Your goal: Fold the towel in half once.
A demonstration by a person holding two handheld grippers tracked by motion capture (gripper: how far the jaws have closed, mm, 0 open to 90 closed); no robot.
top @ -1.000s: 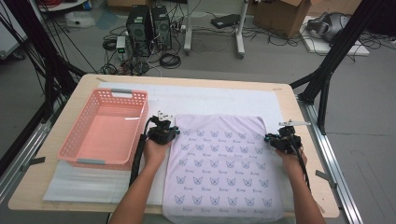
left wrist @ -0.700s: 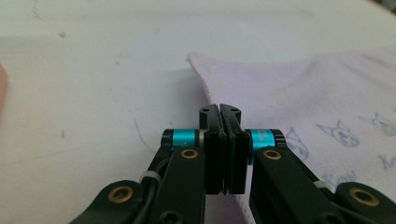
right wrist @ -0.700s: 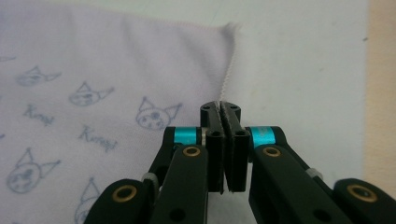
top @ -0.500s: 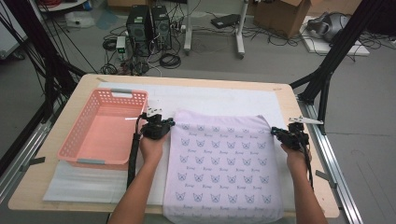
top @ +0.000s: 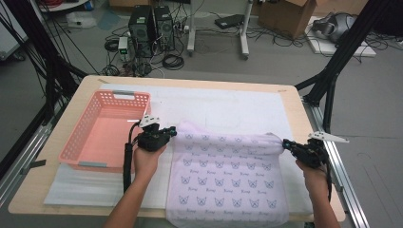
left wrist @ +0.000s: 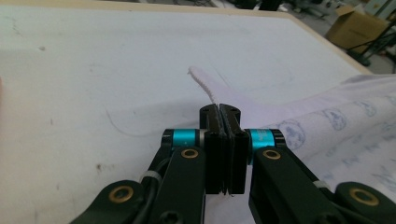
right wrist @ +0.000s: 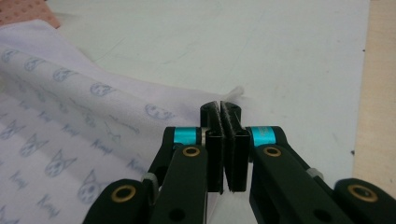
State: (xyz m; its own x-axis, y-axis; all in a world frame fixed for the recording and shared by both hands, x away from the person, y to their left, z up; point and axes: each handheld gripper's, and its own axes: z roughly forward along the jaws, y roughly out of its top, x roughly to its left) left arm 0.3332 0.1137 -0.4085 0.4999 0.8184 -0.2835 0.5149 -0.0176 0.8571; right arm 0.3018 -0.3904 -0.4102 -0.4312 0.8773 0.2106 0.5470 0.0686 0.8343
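Looking down from the high view, a pale lilac cloth [top: 228, 178] printed with small cat faces lies on a white mat [top: 228, 107] that covers the wooden table [top: 85, 85]. Its near end hangs over the table's front edge. The left gripper [top: 172, 132] pinches the far left corner of the cloth, and the right gripper [top: 286, 143] pinches the far right corner, so the far edge is lifted and rolled between them. A pink basket [top: 76, 147] sits on the mat just left of the left gripper, apart from the cloth.

From the left gripper view, the left gripper [left wrist: 219, 112] has its jaws pressed together on the cloth [left wrist: 327, 126], whose white hemmed corner sticks up past the tips. The rest of the cloth trails off to the right over the mat [left wrist: 93, 70].

From the right gripper view, the right gripper [right wrist: 220, 108] is likewise clamped tight on the cloth [right wrist: 70, 130], with a small bit of hem poking out beyond the tips. The cloth spreads away to the left; a corner of the basket [right wrist: 28, 11] shows at the top left.
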